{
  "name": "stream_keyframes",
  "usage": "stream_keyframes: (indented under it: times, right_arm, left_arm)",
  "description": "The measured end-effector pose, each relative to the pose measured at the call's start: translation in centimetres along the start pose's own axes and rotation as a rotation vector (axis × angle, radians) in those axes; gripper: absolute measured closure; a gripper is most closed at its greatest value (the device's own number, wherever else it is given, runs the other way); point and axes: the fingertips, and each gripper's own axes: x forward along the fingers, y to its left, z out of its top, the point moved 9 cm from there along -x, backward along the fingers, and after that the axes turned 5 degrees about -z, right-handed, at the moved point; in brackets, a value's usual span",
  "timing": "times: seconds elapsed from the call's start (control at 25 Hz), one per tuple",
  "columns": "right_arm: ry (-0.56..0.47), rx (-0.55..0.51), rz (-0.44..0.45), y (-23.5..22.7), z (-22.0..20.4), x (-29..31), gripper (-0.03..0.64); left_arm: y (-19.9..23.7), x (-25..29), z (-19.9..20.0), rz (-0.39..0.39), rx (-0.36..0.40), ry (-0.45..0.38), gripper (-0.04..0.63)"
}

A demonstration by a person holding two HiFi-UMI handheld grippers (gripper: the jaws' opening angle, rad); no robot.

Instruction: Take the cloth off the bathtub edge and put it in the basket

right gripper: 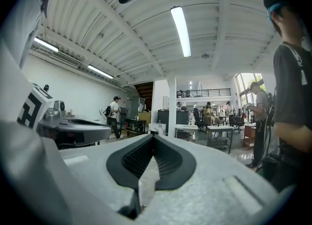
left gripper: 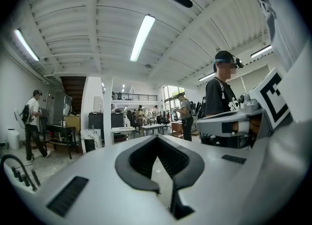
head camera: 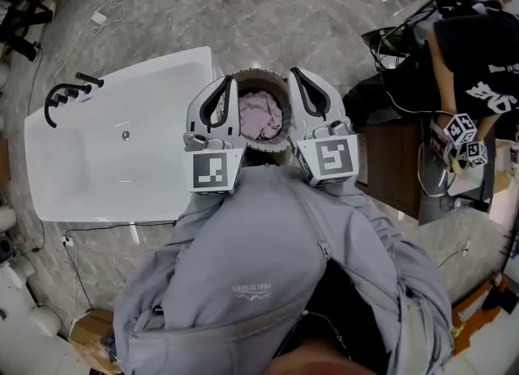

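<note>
The pink cloth (head camera: 259,115) is seen lying bunched inside the basket (head camera: 261,74), which stands just beside the white bathtub (head camera: 122,154); the tub's edge is bare. The left claw (head camera: 229,83) and the right claw (head camera: 295,73) are held level above the basket, each with its jaws pressed together on nothing. The placing is judged done. Both claws are best kept closed and clear of the rim, so that no fold is snagged and dragged out.
</note>
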Motion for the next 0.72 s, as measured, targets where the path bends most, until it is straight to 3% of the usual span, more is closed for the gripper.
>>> stream_keyframes:
  times: [0.32, 0.72]
  right_arm:
    - [0.012, -0.012, 0.017, -0.24, -0.33, 0.49, 0.612]
    - [0.008, -0.028, 0.026, -0.52, -0.29, 0.86, 0.612]
  left_arm:
    - [-0.18, 0.75, -0.17, -0.013, -0.019, 0.002, 0.589]
    - [-0.43, 0.92, -0.25, -0.023, 0.014, 0.01, 0.589]
